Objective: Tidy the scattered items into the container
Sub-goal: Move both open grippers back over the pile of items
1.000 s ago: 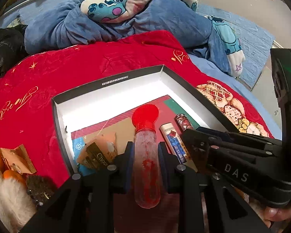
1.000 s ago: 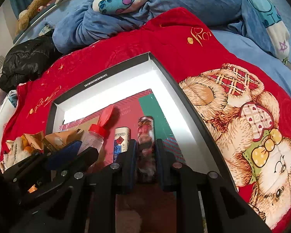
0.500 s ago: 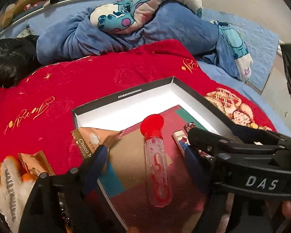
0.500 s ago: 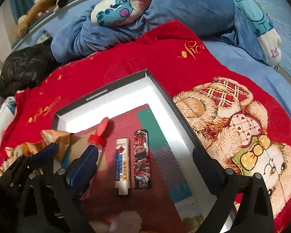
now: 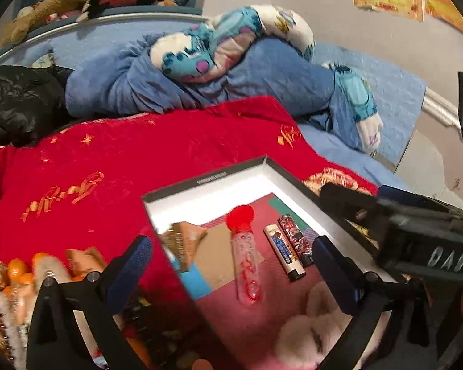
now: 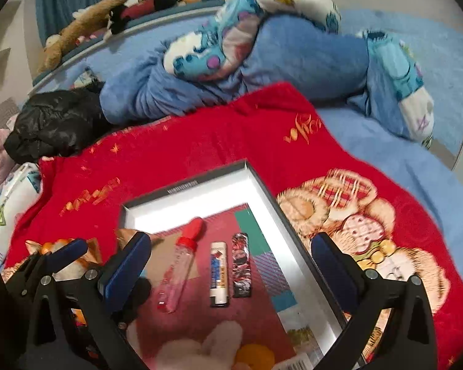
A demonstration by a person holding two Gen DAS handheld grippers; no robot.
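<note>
A shallow box (image 5: 219,182) with white inner walls lies on a red blanket; it also shows in the right wrist view (image 6: 197,189). In it lie a clear tube with a red cap (image 5: 246,265) (image 6: 179,273), a white lighter (image 5: 283,252) (image 6: 218,273), a patterned lighter (image 5: 295,240) (image 6: 240,265), a snack packet (image 5: 182,239) and a fluffy white toy (image 6: 200,348). My left gripper (image 5: 231,265) is open and empty above the tube. My right gripper (image 6: 231,265) is open and empty above the lighters.
Loose snack packets and orange pieces (image 5: 24,271) lie on the blanket left of the box. A blue duvet with plush toys (image 5: 219,49) and a black bag (image 5: 15,101) are at the back. The blanket's bear print (image 6: 354,225) is right of the box.
Both grippers opened, letting the tube and the patterned lighter lie in the box, then drew back and up from them.
</note>
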